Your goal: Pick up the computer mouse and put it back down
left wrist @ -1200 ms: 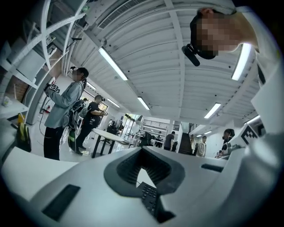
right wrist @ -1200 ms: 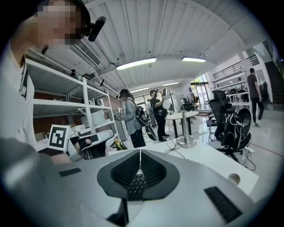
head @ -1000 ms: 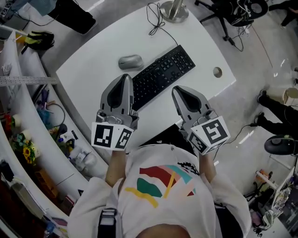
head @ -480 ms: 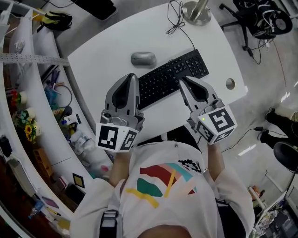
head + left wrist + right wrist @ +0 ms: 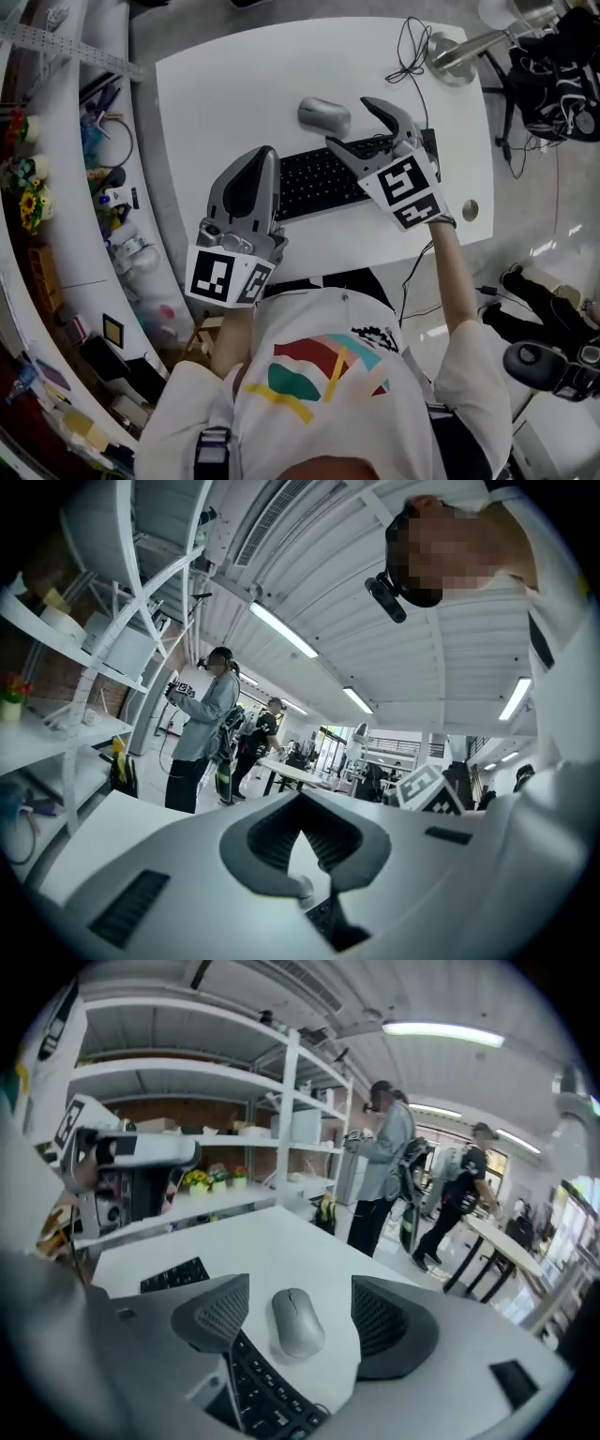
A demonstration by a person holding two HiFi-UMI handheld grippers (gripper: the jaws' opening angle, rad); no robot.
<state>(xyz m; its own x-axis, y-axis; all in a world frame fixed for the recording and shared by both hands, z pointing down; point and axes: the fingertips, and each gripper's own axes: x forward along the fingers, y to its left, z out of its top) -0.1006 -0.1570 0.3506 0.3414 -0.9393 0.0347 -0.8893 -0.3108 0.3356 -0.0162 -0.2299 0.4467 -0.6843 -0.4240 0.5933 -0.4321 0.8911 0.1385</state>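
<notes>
Reaching in with the right gripper from the right, over the far end of the black keyboard, and angling it down toward the white surface. Opening its fingers wide at this moment and gripping nothing: framing the computer mouse between the 2 pads in the right gripper view, yet touching it with neither.

Judging the mouse to be lying just ahead of the fingertips, flat on the surface, just beyond the keyboard's far edge and to the left of the right gripper in the head view. Reading its long axis as running nearly along the line of the gripper's reach, tilted only slightly, so probably needing just a short advance and a squeeze across the narrow width.

Holding the left gripper close to the body, at the near left part of the keyboard, well apart from the mouse, with its fingers pressed together and empty. Rating the right hand as plainly the nearer of the 2, hence the likely one for the pick.

Finding no brand or label legible on the mouse, and the keyboard legends too small for reading. Seeing on each gripper's cube only black-and-white square markers, not words.
</notes>
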